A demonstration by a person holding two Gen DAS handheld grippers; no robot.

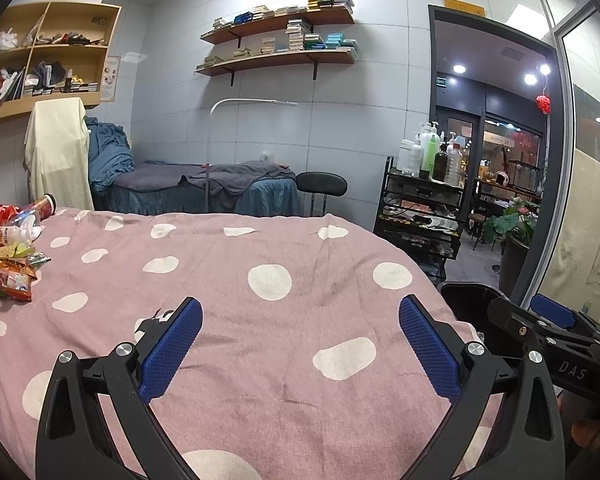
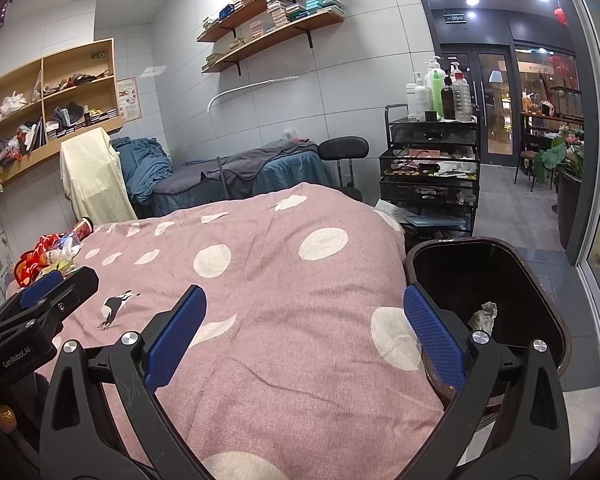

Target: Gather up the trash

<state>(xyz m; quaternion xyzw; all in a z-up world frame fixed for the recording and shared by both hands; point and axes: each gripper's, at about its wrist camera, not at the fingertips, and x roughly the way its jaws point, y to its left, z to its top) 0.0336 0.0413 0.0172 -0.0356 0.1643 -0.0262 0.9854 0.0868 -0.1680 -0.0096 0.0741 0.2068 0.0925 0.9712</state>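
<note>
Left wrist view: left gripper (image 1: 300, 320) fingers spread wide, nothing between them, over the pink spotted blanket (image 1: 260, 320).
Right gripper (image 2: 304, 312): fingers likewise apart, empty, above the blanket's right edge.
Trash pile (image 1: 10, 256): wrappers, a bottle and a can at the blanket's far left edge.
Bin (image 2: 540, 280): black, beside the blanket's right edge, a crumpled scrap (image 2: 485, 315) inside.

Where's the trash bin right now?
The black trash bin stands on the floor off the pink spotted bed's right edge, lower right in the right wrist view, below the black trolley.
</note>
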